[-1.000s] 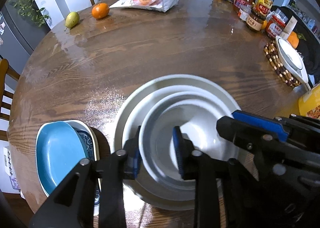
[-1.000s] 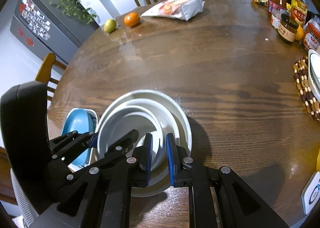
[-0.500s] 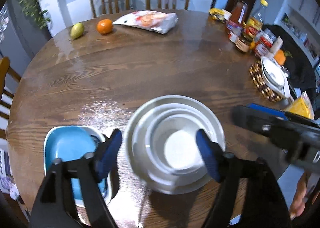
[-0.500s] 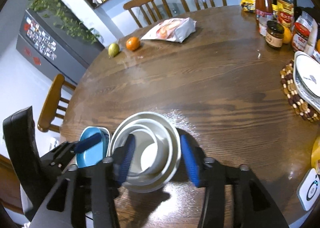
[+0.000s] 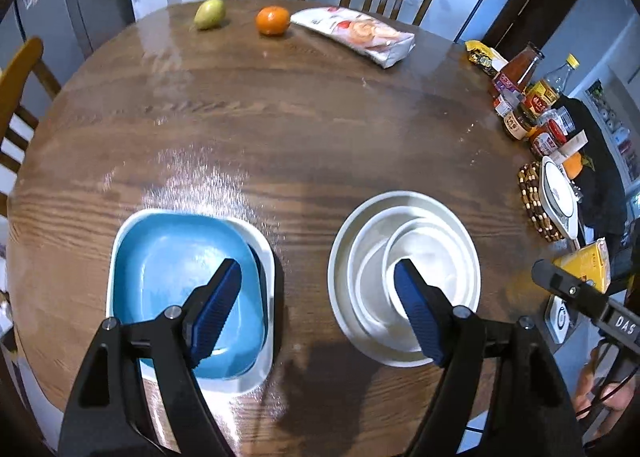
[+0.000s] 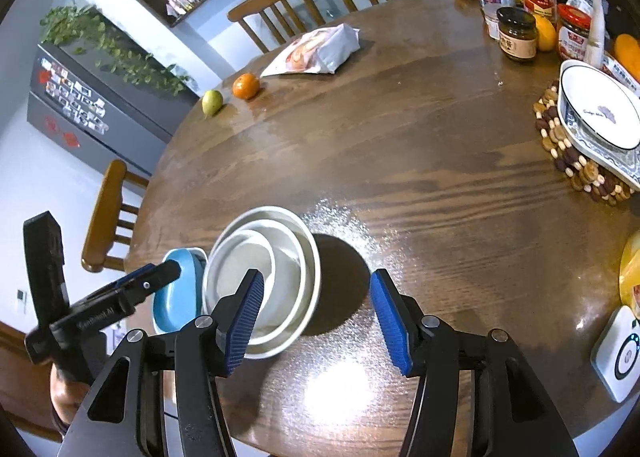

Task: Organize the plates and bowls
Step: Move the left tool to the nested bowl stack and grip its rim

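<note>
Two grippers spread wide, nothing between pads, both just opened. Left gripper (image 5: pixel 318 311) above round wooden table (image 5: pixel 280 117): nested white bowls (image 5: pixel 404 277) under its right finger, blue plate (image 5: pixel 172 269) on white square dish (image 5: pixel 262 241) under left finger. Right gripper (image 6: pixel 316 321): same white stack (image 6: pixel 264 269) behind left finger, bare wood between the two.
</note>
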Available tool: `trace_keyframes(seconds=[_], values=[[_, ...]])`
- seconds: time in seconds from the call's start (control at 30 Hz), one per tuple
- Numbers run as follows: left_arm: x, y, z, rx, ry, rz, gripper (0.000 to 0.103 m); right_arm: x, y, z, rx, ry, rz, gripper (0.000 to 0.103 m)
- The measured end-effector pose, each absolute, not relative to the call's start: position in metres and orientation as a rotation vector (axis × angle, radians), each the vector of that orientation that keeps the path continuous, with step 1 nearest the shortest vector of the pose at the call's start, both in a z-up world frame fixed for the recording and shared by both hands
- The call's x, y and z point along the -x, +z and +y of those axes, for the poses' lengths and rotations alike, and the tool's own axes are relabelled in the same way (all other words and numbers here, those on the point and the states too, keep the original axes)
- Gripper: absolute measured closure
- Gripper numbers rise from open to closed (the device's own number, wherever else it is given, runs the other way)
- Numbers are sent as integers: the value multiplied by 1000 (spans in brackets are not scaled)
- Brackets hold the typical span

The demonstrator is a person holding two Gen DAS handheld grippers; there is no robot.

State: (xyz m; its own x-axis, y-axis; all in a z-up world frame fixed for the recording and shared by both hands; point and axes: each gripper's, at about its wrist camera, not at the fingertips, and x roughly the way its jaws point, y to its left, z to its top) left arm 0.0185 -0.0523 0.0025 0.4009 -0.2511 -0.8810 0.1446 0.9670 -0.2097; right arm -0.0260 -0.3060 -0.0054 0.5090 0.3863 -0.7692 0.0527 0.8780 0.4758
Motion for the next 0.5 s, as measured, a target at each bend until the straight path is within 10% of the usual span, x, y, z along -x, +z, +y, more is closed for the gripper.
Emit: trace_keyframes(seconds=[0.5], values=[[-25,-19,-47,140,-209,1212,53,17,-36,-307,-524,226,1089,47]])
